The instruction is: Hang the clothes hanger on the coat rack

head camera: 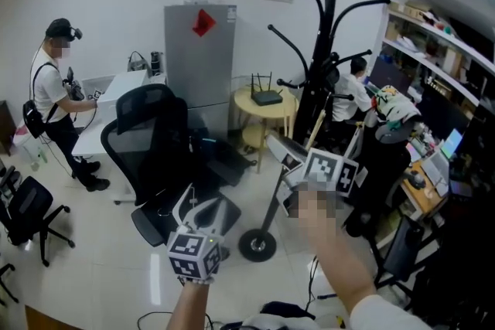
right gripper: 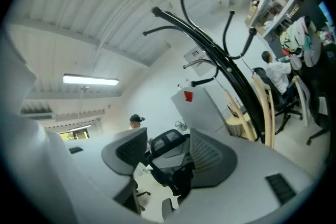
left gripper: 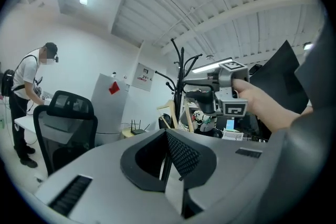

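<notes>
The black coat rack (head camera: 329,50) stands in the middle of the room on a round base (head camera: 257,245). A pale wooden hanger (head camera: 315,127) hangs low against its pole, and it also shows as the hanger (right gripper: 265,107) in the right gripper view and the hanger (left gripper: 186,113) in the left gripper view. My right gripper (head camera: 280,149) is held up just left of the rack, open with nothing between its fingers (right gripper: 160,157). My left gripper (head camera: 189,201) is lower and to the left, away from the rack. Its jaws are shut on nothing (left gripper: 167,162).
A black office chair (head camera: 151,143) stands left of the rack in front of a grey cabinet (head camera: 199,58). A round yellow table (head camera: 265,106) sits behind the rack. One person stands at a desk at the far left (head camera: 58,96), and another person sits by the shelves (head camera: 352,93).
</notes>
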### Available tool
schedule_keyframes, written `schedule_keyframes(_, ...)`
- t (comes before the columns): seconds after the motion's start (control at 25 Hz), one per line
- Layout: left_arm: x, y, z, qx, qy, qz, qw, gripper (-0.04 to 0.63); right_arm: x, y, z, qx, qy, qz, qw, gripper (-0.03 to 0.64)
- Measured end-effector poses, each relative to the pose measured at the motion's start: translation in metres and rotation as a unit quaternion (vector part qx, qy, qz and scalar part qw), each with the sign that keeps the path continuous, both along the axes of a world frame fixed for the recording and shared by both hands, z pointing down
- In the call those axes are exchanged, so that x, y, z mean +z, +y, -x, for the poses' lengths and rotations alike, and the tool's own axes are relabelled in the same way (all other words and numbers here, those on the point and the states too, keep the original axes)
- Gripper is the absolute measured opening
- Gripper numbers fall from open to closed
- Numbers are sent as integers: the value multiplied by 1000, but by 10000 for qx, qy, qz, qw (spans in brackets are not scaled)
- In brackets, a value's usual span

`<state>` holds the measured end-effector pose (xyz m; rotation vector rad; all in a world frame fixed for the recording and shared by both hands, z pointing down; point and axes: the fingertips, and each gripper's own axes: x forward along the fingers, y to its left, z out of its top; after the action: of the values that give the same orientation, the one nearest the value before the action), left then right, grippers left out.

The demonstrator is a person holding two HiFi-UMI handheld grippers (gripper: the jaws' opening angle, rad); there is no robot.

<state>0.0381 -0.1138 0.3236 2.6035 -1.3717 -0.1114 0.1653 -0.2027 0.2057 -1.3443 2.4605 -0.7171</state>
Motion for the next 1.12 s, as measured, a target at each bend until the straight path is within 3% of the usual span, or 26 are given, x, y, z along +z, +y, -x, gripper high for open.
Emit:
schedule_keyframes(0.12, 5, 15, 4, -127, 40, 53, 9999, -6, -9, 53, 34, -685, 298, -606, 9954, 187)
schedule_keyframes(0.32, 15, 45, 2, -404, 82, 161, 9990, -6, 23, 120, 68, -1553, 669, -951, 9810, -2)
schedule_keyframes(0.52, 33, 75, -10, -818, 236, 306, 9959, -6, 78, 164, 69, -2063, 1240, -1084, 9645, -3)
schedule_keyframes(0.84, 93, 133, -12, -1724, 279, 968, 9799, -6, 158, 196, 20, -2332, 1013, -460, 9660, -3)
schedule_keyframes(1.12, 134, 183, -49, -2122, 191, 1569, 9644, -6, 205, 217, -20, -2524, 1012, -85, 9623, -3)
